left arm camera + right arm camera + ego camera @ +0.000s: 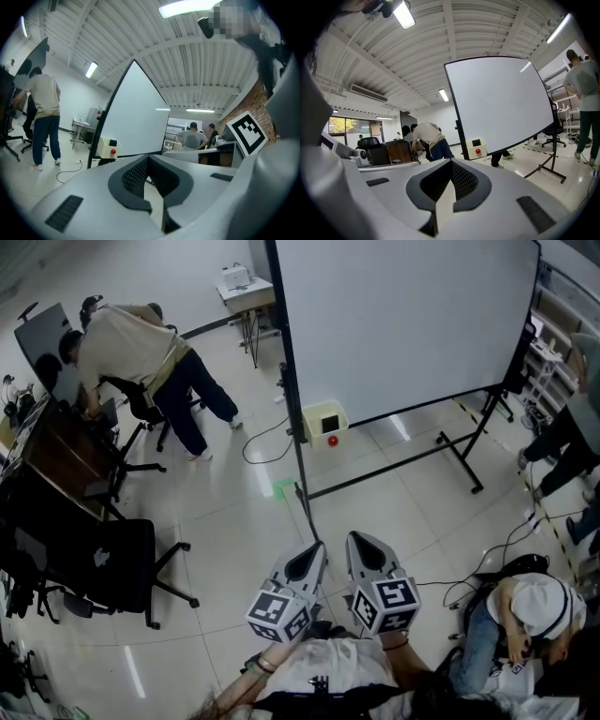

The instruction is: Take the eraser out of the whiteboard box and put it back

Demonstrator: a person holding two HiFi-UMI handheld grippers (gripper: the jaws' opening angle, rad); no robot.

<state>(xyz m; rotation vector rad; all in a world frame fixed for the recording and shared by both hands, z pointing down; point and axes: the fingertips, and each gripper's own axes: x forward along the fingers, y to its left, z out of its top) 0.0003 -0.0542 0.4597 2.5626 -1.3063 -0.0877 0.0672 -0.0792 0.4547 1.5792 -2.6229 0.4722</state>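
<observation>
Pale tiled floor (234, 521) in an office. Your left gripper (317, 547) and right gripper (357, 538) are side by side, both clenched on nothing, facing the whiteboard (403, 324). The whiteboard box (324, 420) hangs well ahead at its lower corner, with no eraser visible. The stand's black foot (305, 507) lies between.

A person in a beige top (127, 343) bends over a dark desk (56, 456) at ten o'clock, a black office chair (108, 563) at eight. A small table (246, 292) stands at twelve; a person in a white cap (539, 607) crouches at four.
</observation>
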